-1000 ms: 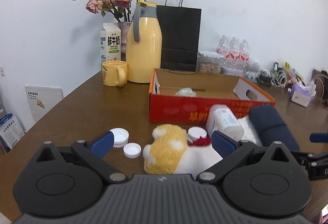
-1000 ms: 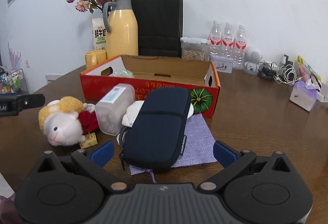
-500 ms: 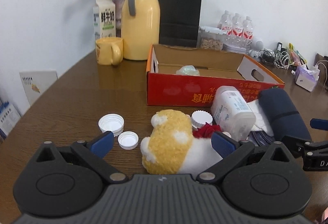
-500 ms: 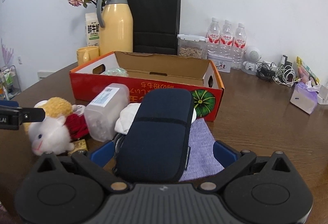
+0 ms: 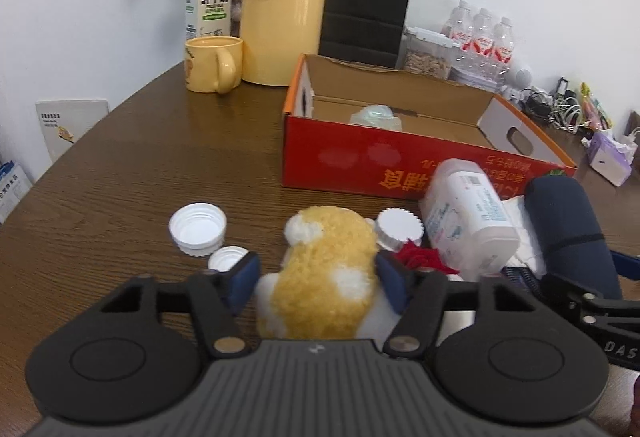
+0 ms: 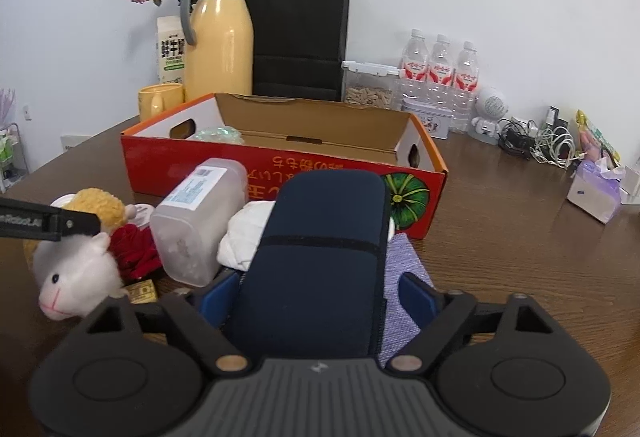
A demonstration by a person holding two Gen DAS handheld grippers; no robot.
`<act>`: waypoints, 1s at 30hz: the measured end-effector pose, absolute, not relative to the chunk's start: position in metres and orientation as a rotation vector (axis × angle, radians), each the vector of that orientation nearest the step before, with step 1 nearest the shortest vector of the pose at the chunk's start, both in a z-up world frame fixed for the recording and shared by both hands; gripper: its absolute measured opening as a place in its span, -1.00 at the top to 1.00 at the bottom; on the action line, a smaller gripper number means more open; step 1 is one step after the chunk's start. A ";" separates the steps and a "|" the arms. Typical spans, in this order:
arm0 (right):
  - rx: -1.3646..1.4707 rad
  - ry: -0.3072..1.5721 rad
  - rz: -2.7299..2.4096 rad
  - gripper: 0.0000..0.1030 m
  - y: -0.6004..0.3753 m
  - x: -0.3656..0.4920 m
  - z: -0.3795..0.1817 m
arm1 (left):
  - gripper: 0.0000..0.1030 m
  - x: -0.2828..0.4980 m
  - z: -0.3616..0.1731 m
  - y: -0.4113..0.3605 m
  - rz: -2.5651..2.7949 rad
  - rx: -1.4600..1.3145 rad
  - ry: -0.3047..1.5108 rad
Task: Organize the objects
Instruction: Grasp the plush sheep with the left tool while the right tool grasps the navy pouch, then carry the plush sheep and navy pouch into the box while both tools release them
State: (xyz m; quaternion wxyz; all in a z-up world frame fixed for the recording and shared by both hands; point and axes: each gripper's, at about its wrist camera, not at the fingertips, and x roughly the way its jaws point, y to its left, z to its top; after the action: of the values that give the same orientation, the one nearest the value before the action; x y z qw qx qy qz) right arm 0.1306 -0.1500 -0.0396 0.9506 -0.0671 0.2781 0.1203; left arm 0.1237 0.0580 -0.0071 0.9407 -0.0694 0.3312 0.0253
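A yellow-and-white plush sheep (image 5: pixel 328 257) lies on the brown table (image 5: pixel 120 177), in front of an open red cardboard box (image 5: pixel 360 161). My left gripper (image 5: pixel 320 277) is closing around it, and both blue pads touch the fur at its sides. A dark blue zip case (image 6: pixel 320 245) rests on a purple cloth (image 6: pixel 400 261) and a white cloth (image 6: pixel 248 233). My right gripper (image 6: pixel 318 297) straddles the case's near end with its jaws closing; a gap still shows at the right pad. A clear plastic jar (image 6: pixel 196 209) lies between the sheep (image 6: pixel 76 273) and the case.
Three white caps (image 5: pixel 198 229) lie near the sheep. Behind the box (image 6: pixel 280 165) stand a yellow thermos (image 6: pixel 220 45), mug (image 5: pixel 212 63), milk carton (image 5: pixel 208 1), black paper bag (image 6: pixel 298 37) and water bottles (image 6: pixel 440 65). Cables (image 6: pixel 540 145) and a tissue pack (image 6: pixel 596 193) sit at right.
Both grippers moved forward and tipped down over their objects. The left jaws narrowed onto the sheep; the right jaws narrowed around the case.
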 end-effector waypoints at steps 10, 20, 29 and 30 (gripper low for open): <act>-0.116 0.547 0.287 -0.26 -0.153 0.123 -0.037 | 0.01 0.119 -0.005 0.056 0.042 -0.155 0.663; -0.074 0.512 0.309 -0.20 -0.163 0.114 -0.029 | 0.08 0.107 0.010 0.057 0.033 -0.171 0.596; -0.051 0.458 0.338 -0.19 -0.168 0.111 -0.014 | 0.08 0.103 0.035 0.058 0.025 -0.182 0.509; -0.043 0.449 0.345 -0.19 -0.169 0.113 -0.011 | 0.08 0.104 0.040 0.058 0.025 -0.182 0.496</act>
State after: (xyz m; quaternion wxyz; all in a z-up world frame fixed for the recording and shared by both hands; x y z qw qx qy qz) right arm 0.1129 -0.1687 -0.0105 0.9599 -0.0210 0.2216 0.1704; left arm 0.1044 0.0577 0.0399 0.9652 -0.0901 0.2451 0.0122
